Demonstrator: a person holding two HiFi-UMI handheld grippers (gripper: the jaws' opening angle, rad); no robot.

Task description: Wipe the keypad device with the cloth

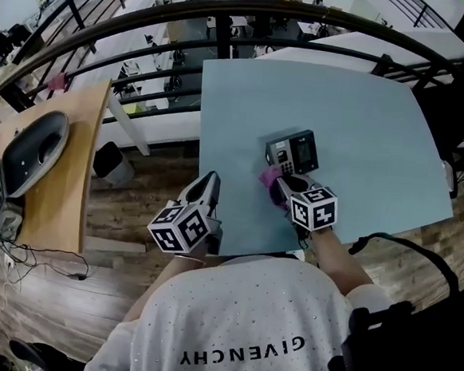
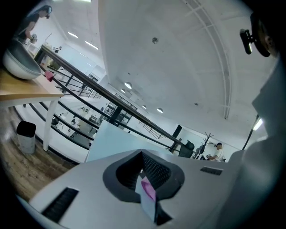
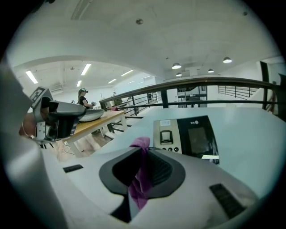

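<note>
The keypad device [image 1: 292, 152], grey with a dark screen, lies on the light blue table [image 1: 364, 135] a little in from its near edge. My right gripper [image 1: 283, 186] sits just in front of the device, shut on a purple cloth [image 1: 269, 176] that bunches at the device's near-left corner. In the right gripper view the cloth [image 3: 140, 179] hangs between the closed jaws of the right gripper [image 3: 144, 154], with the device [image 3: 187, 138] close ahead. My left gripper [image 1: 207, 183] hovers at the table's near-left corner, holding nothing. In its own view the left gripper [image 2: 142, 154] has its jaws together.
A wooden desk [image 1: 69, 176] stands to the left with a grey bowl-shaped object [image 1: 33, 149] on it. A black railing [image 1: 149, 22] curves behind the table. A small bin [image 1: 110, 163] sits on the floor between the desk and the table, and dark equipment [image 1: 414, 315] is at the right.
</note>
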